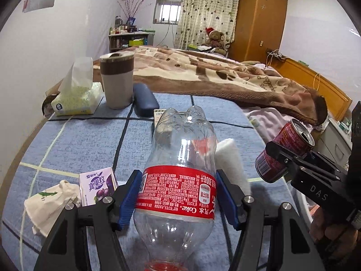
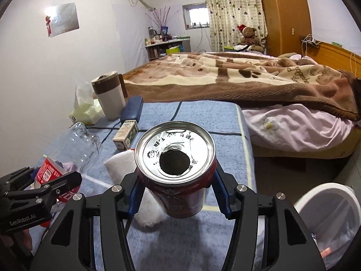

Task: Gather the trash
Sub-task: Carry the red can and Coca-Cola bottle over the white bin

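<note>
My left gripper (image 1: 178,199) is shut on an empty clear Coke bottle (image 1: 180,164) with a red label, held above the blue checked table cloth (image 1: 79,140). My right gripper (image 2: 177,194) is shut on an opened red drink can (image 2: 176,158), held above the table's right part. The can also shows in the left wrist view (image 1: 284,151), and the bottle in the right wrist view (image 2: 72,151). A purple juice carton (image 1: 98,186) and a crumpled white cloth (image 1: 49,205) lie at the near left. A white trash bin (image 2: 331,221) stands on the floor at the lower right.
A tissue pack (image 1: 76,94), a brown and white cup (image 1: 117,79), a dark blue case (image 1: 144,101) and a small box (image 2: 125,136) stand at the table's far side. A white sponge (image 1: 232,160) lies near the middle. A bed with a brown blanket (image 1: 214,74) is behind.
</note>
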Demonstrator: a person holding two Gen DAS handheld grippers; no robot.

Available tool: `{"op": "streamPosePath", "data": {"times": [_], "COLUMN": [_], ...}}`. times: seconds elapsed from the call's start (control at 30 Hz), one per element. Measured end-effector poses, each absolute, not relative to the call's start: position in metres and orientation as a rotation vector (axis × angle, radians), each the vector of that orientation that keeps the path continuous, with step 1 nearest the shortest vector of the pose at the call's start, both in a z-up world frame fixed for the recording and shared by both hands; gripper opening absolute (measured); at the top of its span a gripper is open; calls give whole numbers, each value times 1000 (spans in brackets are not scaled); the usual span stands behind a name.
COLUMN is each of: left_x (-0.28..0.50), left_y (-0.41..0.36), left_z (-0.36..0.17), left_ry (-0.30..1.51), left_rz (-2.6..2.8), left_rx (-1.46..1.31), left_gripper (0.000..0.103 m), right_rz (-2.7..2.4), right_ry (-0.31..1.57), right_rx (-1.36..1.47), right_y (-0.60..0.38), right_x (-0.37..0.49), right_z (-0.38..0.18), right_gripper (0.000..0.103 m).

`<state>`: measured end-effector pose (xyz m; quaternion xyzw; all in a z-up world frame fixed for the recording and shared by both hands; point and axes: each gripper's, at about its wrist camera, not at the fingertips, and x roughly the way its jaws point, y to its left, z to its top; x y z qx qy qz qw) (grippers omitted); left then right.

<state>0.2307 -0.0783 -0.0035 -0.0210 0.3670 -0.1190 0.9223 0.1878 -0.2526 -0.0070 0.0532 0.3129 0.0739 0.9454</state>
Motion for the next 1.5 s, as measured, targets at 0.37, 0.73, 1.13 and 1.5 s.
{"op": "streamPosePath", "data": {"times": [0.37, 0.73, 1.13, 1.5], "left_x": [185, 149, 126, 124], "left_y": [-106, -148, -210, -265], "left_z": [23, 35, 33, 25], "left_ry": [704, 671, 682, 713], "left_rz": [-323, -429, -581, -691], "left_rx": [-18, 21, 68, 103], "left_gripper": [65, 65, 65, 65], "right_rz": [101, 19, -131, -228], "right_ry": [597, 560, 562, 610], "right_rx": [144, 174, 208, 231], "right_y": [-274, -304, -352, -385], "right_x": [148, 107, 70, 56], "right_z": [8, 15, 12, 0], "right_gripper": [55, 55, 55, 56]}}
